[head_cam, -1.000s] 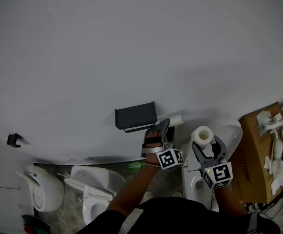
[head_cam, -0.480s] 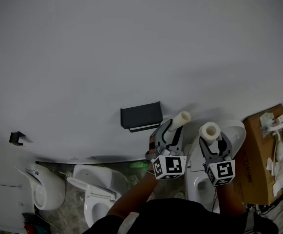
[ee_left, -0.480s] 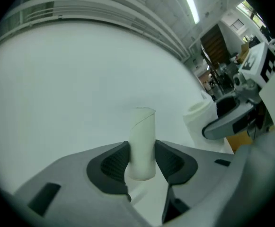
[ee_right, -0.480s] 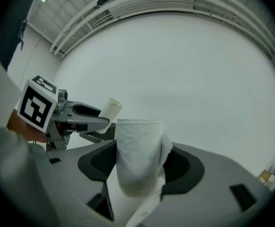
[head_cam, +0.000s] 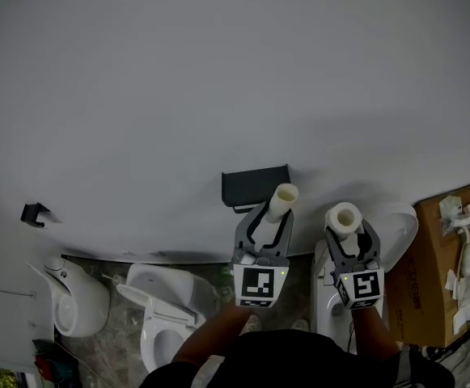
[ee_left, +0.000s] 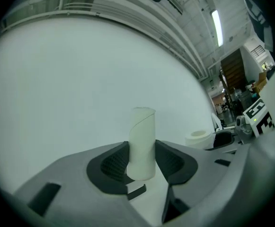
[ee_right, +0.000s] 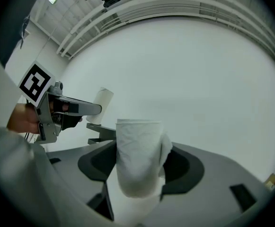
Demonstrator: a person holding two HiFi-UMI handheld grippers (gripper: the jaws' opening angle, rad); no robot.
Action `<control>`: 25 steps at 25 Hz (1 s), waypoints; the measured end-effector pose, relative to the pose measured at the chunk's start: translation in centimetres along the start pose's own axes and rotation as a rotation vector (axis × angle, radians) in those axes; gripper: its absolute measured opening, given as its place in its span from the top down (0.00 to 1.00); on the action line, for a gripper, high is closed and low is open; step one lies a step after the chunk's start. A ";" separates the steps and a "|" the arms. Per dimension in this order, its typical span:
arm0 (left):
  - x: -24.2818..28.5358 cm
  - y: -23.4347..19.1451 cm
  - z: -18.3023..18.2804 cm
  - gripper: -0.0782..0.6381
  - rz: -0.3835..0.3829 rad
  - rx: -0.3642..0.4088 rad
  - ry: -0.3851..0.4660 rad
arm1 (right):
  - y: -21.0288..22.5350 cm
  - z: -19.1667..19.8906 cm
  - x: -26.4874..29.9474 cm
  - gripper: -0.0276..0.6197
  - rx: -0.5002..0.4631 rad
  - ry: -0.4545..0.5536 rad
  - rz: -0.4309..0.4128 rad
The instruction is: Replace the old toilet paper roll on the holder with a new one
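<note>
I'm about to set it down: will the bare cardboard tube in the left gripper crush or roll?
Probably light and crushable: the cardboard tube shows a hollow end and a spiral seam, so the left gripper should squeeze gently. Round, it likely rolls if laid sideways; upright, it may tip.

Each hand carries a matte grey two-jaw tool. The left gripper [head_cam: 272,210] and the right gripper [head_cam: 350,233] share one build — broad grey shells that narrow into forked jaws, lined inside with black, finely ribbed pads [ee_left: 110,166]. At the rear of each is a cube [head_cam: 258,285] printed with black-and-white square markers, with a small green light [head_cam: 282,274] at its edge. The person wears a black top [head_cam: 299,360].
</note>
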State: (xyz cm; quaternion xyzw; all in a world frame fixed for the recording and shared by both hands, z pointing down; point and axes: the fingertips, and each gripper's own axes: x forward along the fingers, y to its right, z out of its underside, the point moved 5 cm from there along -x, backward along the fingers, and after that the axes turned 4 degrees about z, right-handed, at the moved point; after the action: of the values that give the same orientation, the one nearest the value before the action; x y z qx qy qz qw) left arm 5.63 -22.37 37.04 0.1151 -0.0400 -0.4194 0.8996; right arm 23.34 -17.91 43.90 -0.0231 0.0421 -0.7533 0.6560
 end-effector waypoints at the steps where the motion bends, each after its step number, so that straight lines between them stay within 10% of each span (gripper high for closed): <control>1: -0.6 -0.5 0.1 0.65 -0.004 -0.018 0.005 | -0.5 0.0 0.2 0.53 0.002 0.001 -0.006; 25: -9.8 -8.4 4.6 0.65 -0.108 -0.250 0.043 | -7.7 -2.1 3.1 0.53 -0.035 0.033 -0.095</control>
State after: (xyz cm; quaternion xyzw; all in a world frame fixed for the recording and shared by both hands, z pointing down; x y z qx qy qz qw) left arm -7.72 -20.85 39.78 0.0129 0.0384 -0.4663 0.8837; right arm 15.17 -19.84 42.42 -0.0240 0.0651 -0.7829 0.6182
